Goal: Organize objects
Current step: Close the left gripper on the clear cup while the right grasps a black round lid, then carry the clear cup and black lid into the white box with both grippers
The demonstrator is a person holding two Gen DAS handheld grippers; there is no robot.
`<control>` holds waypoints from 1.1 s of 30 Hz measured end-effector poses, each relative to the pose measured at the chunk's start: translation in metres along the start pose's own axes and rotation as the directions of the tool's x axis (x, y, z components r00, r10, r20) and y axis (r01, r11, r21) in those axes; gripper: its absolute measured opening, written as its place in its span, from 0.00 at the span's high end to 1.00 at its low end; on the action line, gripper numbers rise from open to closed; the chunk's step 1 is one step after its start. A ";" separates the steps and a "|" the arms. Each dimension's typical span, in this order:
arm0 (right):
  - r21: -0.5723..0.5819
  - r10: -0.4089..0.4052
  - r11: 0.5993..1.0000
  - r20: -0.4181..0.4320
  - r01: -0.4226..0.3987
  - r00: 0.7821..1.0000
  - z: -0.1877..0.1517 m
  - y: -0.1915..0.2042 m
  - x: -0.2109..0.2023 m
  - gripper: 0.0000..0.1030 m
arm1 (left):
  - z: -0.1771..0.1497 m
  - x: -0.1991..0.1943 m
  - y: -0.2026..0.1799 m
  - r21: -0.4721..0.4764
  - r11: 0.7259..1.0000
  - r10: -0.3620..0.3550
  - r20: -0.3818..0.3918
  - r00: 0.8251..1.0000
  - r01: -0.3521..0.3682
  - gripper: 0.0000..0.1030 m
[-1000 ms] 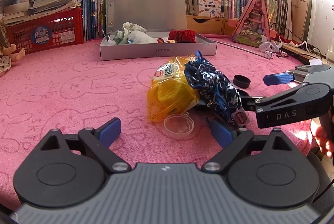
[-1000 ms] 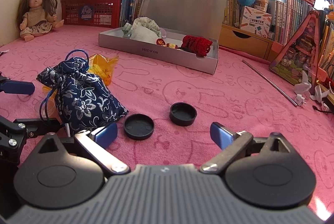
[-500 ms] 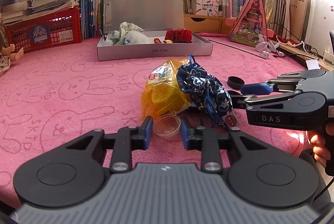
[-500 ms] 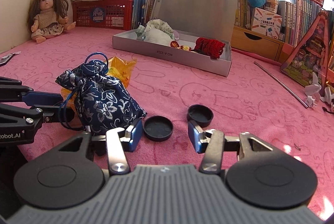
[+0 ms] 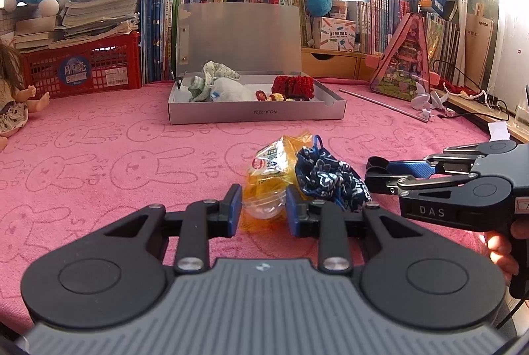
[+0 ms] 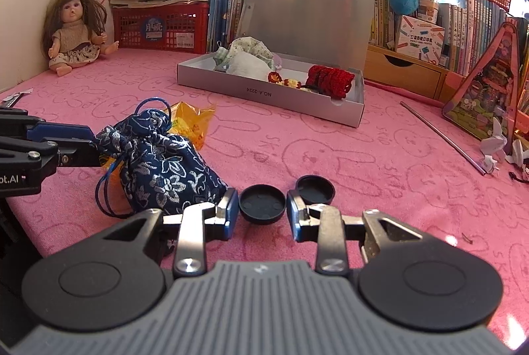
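so the left gripper [image 5: 263, 211] had its jaws clamped on a clear cup [image 5: 264, 206] right beside the blue pouch [image 6: 158, 156], while the right gripper [image 6: 263, 211] was closing around a black lid [image 6: 262, 203] just by that pouch

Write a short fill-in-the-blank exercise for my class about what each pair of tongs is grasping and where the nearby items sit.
1. The left tongs grip a clear plastic ___.
2. The right tongs are closing around a black ___.
3. The red knitted item lies inside the grey ___.
4. The blue floral pouch rests on a ___ cloth.

Missing words: cup; lid; box; pink
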State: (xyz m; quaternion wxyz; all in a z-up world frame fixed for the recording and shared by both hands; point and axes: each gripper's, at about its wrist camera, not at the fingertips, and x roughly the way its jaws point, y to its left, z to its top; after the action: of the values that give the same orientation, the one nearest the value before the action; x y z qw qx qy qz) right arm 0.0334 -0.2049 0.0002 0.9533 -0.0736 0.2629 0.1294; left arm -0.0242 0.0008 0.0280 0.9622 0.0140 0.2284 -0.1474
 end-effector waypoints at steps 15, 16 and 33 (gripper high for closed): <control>0.043 -0.028 0.999 0.020 0.027 0.999 0.029 -0.015 0.010 0.65 | 0.042 0.023 0.009 -0.015 1.000 0.020 0.044 0.999 -0.019 0.68; 0.047 -0.032 0.998 0.018 0.031 0.999 0.033 -0.017 0.012 0.65 | 0.046 0.026 0.010 -0.016 1.000 0.019 0.042 0.999 -0.018 0.68; 0.149 -0.073 0.986 -0.016 0.074 0.997 0.099 -0.061 0.057 0.65 | 0.127 0.116 0.027 -0.057 0.998 0.034 -0.042 0.999 -0.036 0.68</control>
State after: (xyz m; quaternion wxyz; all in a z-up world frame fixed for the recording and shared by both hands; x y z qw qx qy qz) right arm 0.1454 -0.2311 0.0591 0.9588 -0.0121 0.2742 0.0738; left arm 0.1379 -0.0171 0.0897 0.9598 -0.0068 0.2521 -0.1234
